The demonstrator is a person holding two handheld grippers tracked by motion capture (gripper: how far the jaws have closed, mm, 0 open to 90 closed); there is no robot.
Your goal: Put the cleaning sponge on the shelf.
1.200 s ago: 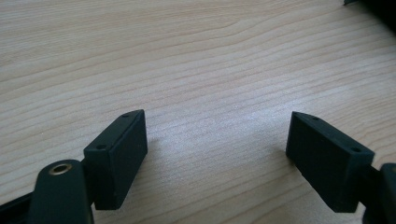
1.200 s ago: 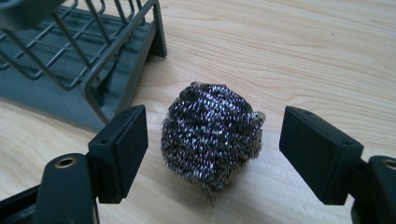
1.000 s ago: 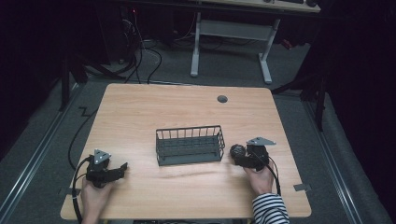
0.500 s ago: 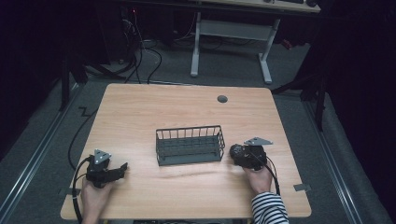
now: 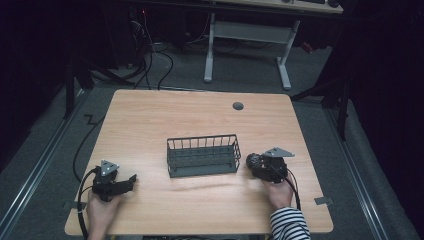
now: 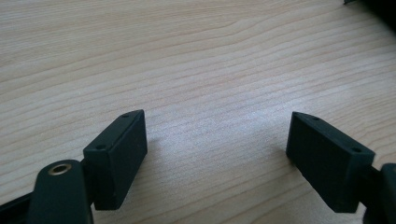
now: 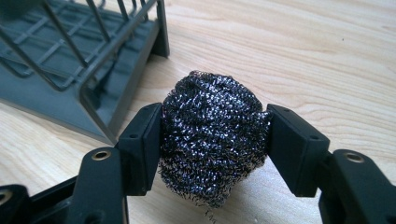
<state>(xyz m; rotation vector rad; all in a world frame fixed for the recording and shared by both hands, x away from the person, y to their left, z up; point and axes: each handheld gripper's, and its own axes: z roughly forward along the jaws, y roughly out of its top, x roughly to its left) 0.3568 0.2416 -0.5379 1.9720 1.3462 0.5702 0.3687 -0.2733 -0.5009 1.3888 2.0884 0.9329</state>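
Observation:
A dark steel-wool scrubber ball [image 7: 212,135] sits between the two black jaws of my right gripper [image 7: 215,122], which is shut on it just above the wooden table. In the high view the right gripper [image 5: 253,163] and the scrubber [image 5: 251,160] are close to the right end of a grey wire basket [image 5: 202,142] at the table's middle. The basket's corner [image 7: 107,88] rises at the upper left of the right gripper view. My left gripper [image 5: 131,179] rests near the front left of the table, and its jaws [image 6: 215,123] stand wide open over bare wood.
The wooden table [image 5: 200,115] has a round grey cable grommet [image 5: 238,106] near its far edge. Cables trail from each gripper off the front edge. Beyond the table stands a white desk frame [image 5: 250,40] on a dark floor.
The right gripper has shifted only slightly beside the basket, still holding the scrubber. The left gripper has not moved.

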